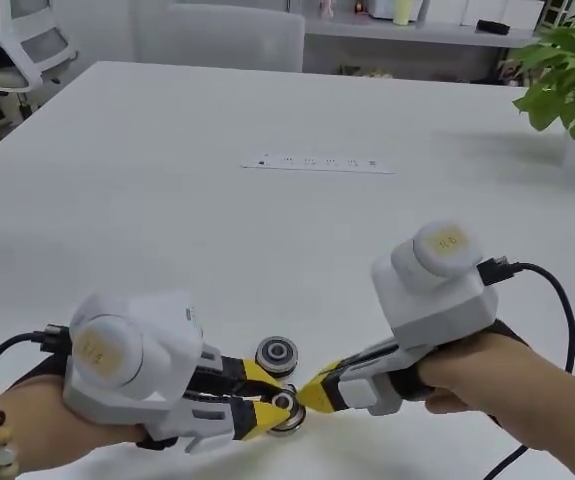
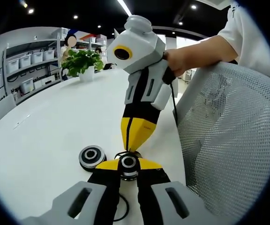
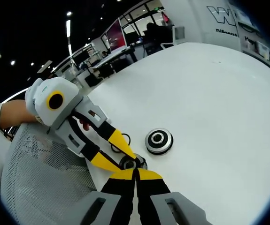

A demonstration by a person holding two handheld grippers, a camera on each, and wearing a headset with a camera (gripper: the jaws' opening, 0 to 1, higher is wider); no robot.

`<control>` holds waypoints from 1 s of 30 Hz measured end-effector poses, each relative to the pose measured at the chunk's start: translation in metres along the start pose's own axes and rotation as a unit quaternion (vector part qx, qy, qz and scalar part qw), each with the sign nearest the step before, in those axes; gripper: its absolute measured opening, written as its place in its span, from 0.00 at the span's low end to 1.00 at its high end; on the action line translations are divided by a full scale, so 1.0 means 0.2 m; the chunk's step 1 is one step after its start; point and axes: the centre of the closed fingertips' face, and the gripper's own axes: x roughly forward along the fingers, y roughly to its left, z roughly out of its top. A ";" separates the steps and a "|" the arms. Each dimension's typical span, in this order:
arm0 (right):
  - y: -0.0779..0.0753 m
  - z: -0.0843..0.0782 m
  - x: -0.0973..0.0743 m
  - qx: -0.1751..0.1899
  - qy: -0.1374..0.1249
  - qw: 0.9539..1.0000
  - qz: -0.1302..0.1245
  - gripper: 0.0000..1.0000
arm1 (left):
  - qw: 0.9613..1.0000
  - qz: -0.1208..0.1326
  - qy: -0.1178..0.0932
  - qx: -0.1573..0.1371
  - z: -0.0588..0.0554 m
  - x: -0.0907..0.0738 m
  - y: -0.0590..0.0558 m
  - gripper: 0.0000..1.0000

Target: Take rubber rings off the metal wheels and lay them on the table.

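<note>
Head view: we held L gripper (image 1: 271,400) clamped on a metal wheel (image 1: 289,412) by table's (image 1: 267,120) near edge; R gripper (image 1: 309,394) jaws together, touching it.

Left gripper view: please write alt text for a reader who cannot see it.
The left gripper clamps a metal wheel in its yellow jaws on a white table, while the right gripper, jaws together, reaches that wheel from the far side. A second wheel lies to its left, apart.
</note>
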 end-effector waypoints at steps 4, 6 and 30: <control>0.01 0.00 0.00 0.001 -0.001 1.000 0.003 0.00 | 1.000 0.000 0.000 0.000 0.00 0.00 0.00 0.08; 0.01 0.00 0.00 0.002 -0.002 1.000 0.006 0.00 | 1.000 -0.001 0.000 0.000 0.00 0.00 0.00 0.08; 0.00 0.01 0.00 0.035 -0.010 0.999 0.000 0.00 | 1.000 -0.001 -0.008 -0.006 0.00 0.00 0.00 0.08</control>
